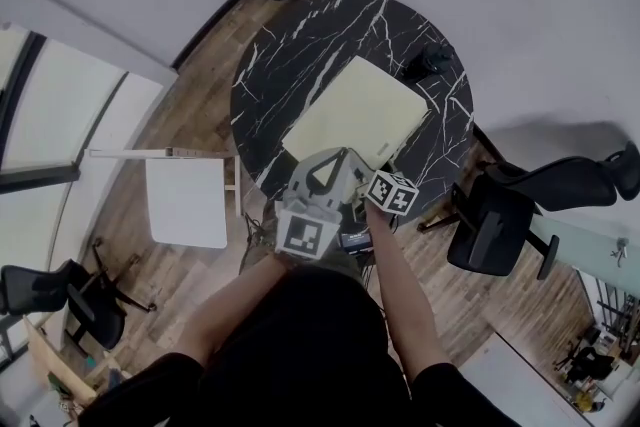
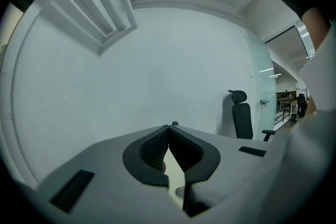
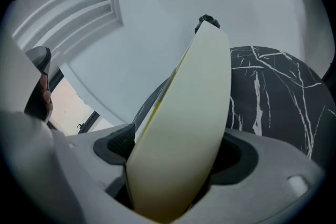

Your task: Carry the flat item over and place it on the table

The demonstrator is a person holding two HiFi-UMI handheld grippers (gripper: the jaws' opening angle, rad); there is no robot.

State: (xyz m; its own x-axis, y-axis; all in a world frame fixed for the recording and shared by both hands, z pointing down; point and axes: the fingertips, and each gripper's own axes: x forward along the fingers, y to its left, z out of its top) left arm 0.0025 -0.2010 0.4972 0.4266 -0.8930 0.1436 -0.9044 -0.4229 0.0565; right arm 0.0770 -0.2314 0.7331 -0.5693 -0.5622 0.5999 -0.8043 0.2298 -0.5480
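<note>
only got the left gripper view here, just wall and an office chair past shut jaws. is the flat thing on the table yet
Observer: Head view shows the pale yellow flat item lying on the black marble table.
Operator: is the right gripper clamped on it
Observer: No. The right gripper has its jaws wide apart, with the item's near edge between them and the pads off it.
Operator: anything else on the table
Observer: One small dark object at the far edge, beyond the item; too small to identify.
</note>
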